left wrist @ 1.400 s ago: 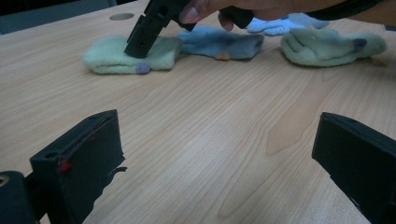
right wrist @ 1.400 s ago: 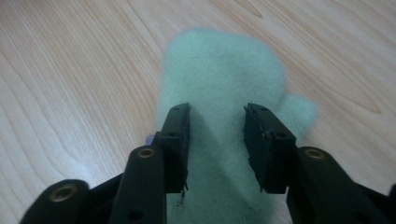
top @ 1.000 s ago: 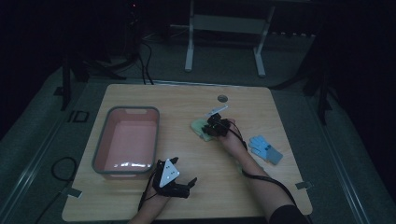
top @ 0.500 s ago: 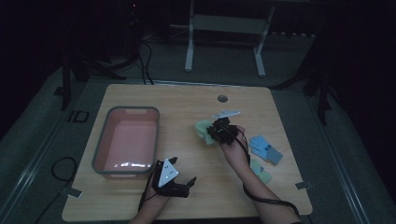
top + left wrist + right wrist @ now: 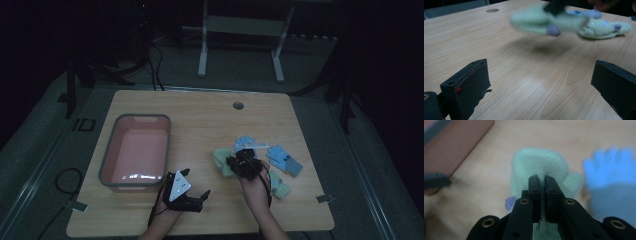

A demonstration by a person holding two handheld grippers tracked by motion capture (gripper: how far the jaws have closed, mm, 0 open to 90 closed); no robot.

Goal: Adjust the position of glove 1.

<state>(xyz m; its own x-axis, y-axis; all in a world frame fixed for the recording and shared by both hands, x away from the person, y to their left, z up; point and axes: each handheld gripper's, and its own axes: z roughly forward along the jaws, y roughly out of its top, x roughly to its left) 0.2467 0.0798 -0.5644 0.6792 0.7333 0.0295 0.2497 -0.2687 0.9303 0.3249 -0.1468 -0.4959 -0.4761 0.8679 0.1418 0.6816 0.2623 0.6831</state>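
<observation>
My right gripper [image 5: 236, 163] is shut on a pale green glove [image 5: 221, 159] and holds it just above the middle of the wooden table [image 5: 200, 115]. In the right gripper view the jaws [image 5: 542, 178] pinch the green glove [image 5: 539, 165], with a blue glove [image 5: 611, 177] blurred at the right. My left gripper [image 5: 196, 184] rests open near the front edge, nothing between its jaws [image 5: 540, 67]. From there the held glove [image 5: 544, 20] hangs blurred ahead. A second green glove [image 5: 604, 28] lies on the table beyond.
A pink tub [image 5: 107, 160] with a grey rim stands at the table's left. A blue glove [image 5: 285, 160] and the other green glove [image 5: 280, 189] lie to the right of my right hand. Another blue shape [image 5: 242, 142] sits just beyond the right gripper.
My right gripper has come toward the front edge and risen a little, carrying the green glove with it. The left gripper has stayed where it was.
</observation>
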